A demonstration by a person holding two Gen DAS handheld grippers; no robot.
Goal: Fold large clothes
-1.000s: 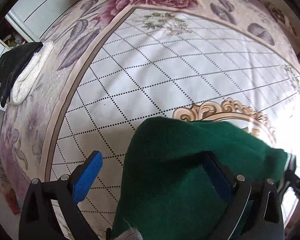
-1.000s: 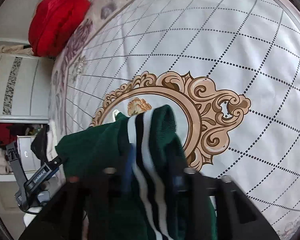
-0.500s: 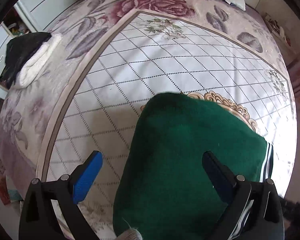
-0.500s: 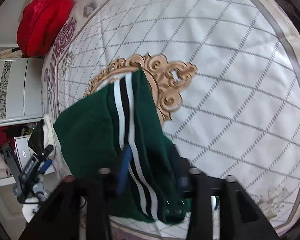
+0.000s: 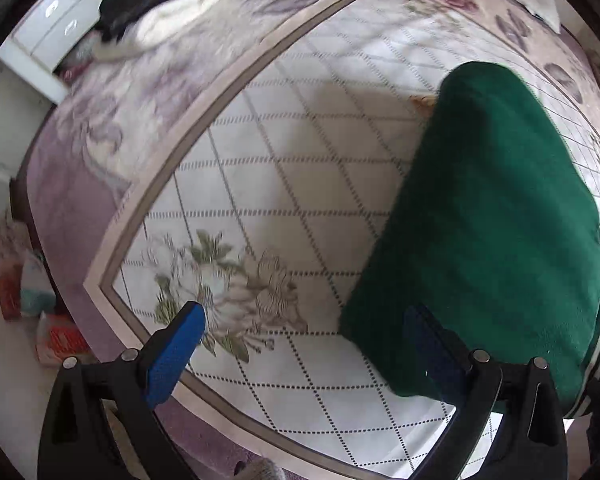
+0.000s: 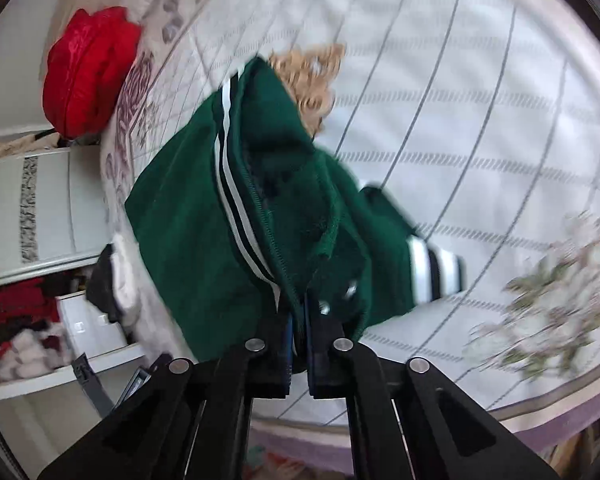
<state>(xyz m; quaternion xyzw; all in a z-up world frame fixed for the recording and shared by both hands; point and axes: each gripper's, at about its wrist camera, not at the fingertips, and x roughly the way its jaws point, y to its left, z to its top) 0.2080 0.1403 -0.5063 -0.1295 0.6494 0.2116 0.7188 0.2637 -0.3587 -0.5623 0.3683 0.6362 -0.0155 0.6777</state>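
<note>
I am lifting the bunched dark-green fleece jacket (image 6: 204, 220) in my clamped right gripper (image 6: 298, 316); my left gripper (image 5: 304, 340) is hanging wide, empty, jacket at three o'clock, folding looking barely begun.

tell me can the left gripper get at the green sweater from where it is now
Probably yes. The left gripper is open, and the green sweater lies just past its right finger, with only bare bedspread between the fingers. A small shift to the right should do, though the right gripper already clamps it.
</note>
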